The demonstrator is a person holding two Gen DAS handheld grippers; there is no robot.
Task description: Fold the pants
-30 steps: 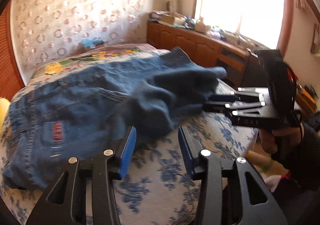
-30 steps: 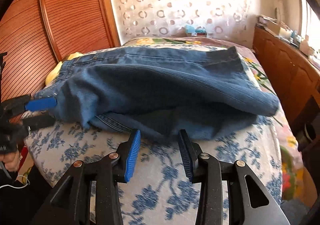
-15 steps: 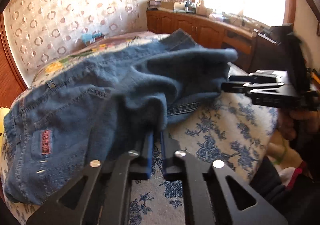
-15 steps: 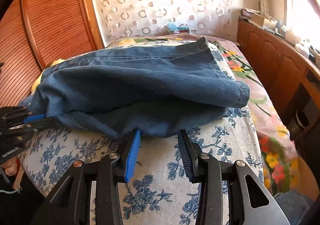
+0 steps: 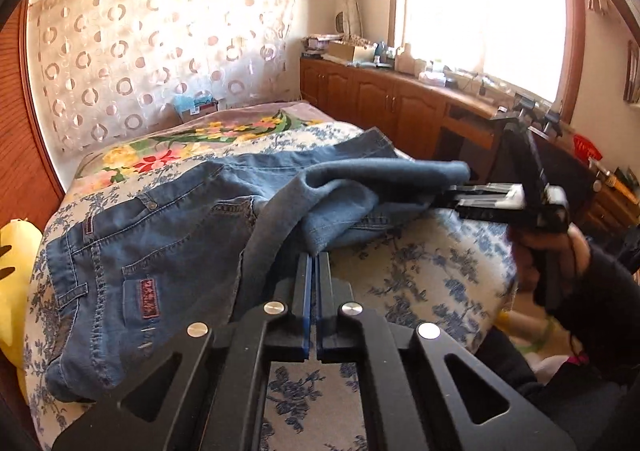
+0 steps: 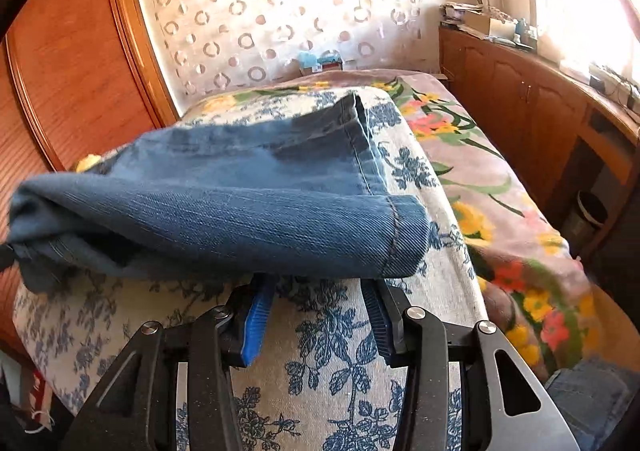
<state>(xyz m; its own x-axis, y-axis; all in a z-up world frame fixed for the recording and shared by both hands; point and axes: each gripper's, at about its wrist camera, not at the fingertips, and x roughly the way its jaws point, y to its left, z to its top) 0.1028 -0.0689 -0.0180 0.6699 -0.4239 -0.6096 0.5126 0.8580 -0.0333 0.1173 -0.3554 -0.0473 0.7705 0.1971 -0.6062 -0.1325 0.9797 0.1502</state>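
Sunlight is falling on the bed (image 5: 420,291), where the jeans (image 5: 160,235) are lying half folded. Left gripper (image 5: 312,271) is pinching the fold; right gripper (image 6: 316,303) is waiting open under the hem (image 6: 394,235). More folding is remaining.

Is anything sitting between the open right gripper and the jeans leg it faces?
Nothing visible. The right gripper is open at the lower edge of the jeans, whose cuffed leg lies just ahead of the fingers. Only the floral bedspread shows between them.

Bright window (image 5: 480,11) glare right, fisheye-bent edges, slight motion blur.
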